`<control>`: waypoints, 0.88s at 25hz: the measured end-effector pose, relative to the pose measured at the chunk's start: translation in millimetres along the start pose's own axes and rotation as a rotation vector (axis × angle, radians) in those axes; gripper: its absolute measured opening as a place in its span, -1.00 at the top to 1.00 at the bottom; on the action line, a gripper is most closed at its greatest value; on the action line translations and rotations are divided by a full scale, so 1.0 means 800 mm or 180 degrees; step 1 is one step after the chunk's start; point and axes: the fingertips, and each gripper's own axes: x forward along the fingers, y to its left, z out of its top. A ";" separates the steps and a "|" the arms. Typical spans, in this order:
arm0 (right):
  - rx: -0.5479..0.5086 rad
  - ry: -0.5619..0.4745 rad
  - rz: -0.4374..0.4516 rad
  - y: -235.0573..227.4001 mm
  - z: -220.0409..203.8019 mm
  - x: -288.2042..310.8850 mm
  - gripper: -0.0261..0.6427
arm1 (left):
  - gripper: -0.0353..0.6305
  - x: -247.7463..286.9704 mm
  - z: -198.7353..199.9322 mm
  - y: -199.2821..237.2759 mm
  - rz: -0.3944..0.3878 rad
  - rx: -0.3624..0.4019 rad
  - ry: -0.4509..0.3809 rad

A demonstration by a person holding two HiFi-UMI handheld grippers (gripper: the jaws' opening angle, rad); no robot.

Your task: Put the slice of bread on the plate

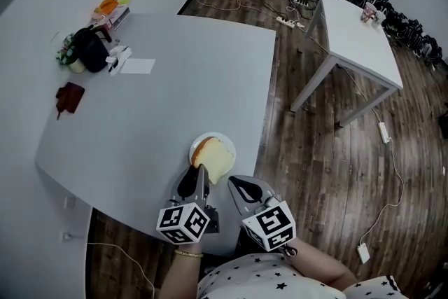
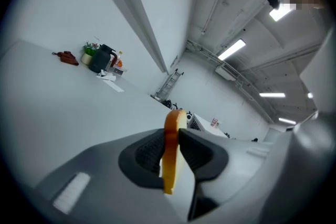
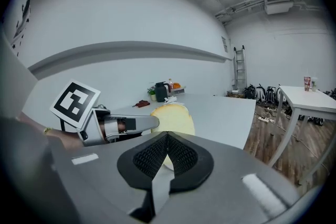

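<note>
1. Pale grey table fills most of the head view. Dark wood floor lies to its right, where a smaller white table stands. A dark jug and other clutter sit well apart from the plate, toward the far left corner.
2. The white plate lies by the table's near edge, just ahead of both grippers. Only its far rim shows, because the slice of bread covers the rest.
3. The left gripper is clamped on the slice. Its own view shows the bread edge-on between the two pads, which press on its faces, with brown crust along the visible edge.
4. The slice is over the plate, reaching from the left gripper's tips across the plate's middle. Whether it touches the plate cannot be told.
5. The slice's outline is nearly square, so its long axis is hard to fix. It seems to run from the near edge to the rounded crust top, which points toward the plate's far rim. Its pale broad face shows both from above and in the right gripper view, so I judge it tilted, not flat.
6. The right gripper is just beside the plate's near-right rim. Its pads are together with nothing between them, aimed at the slice but apart from it.
7. The left gripper is the nearer one. The coming move likely turns on laying the broad face down on the plate before letting go.
</note>
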 end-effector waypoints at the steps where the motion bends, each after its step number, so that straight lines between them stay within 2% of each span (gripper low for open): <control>1: 0.0017 0.0026 0.0005 -0.002 -0.003 0.001 0.93 | 0.62 0.006 -0.004 0.003 0.0015 -0.0041 0.0026; 5: 0.0070 0.0095 0.0012 -0.012 -0.011 0.003 0.93 | 0.62 0.030 -0.020 0.017 0.0066 -0.0184 0.0158; 9: 0.0095 0.0115 -0.0014 -0.020 -0.013 0.010 0.93 | 0.62 0.042 -0.033 0.034 0.0151 -0.0127 0.0259; 14: 0.0114 0.0143 -0.0032 -0.027 -0.017 0.018 0.93 | 0.61 0.049 -0.039 0.059 0.0312 -0.0189 0.0272; 19: 0.0122 0.0177 -0.0002 -0.025 -0.018 0.026 0.93 | 0.58 0.056 -0.043 0.079 0.0527 0.0002 0.0376; 22: 0.0116 0.0183 0.0011 -0.024 -0.016 0.030 0.93 | 0.53 0.059 -0.048 0.093 0.0747 0.0186 0.0483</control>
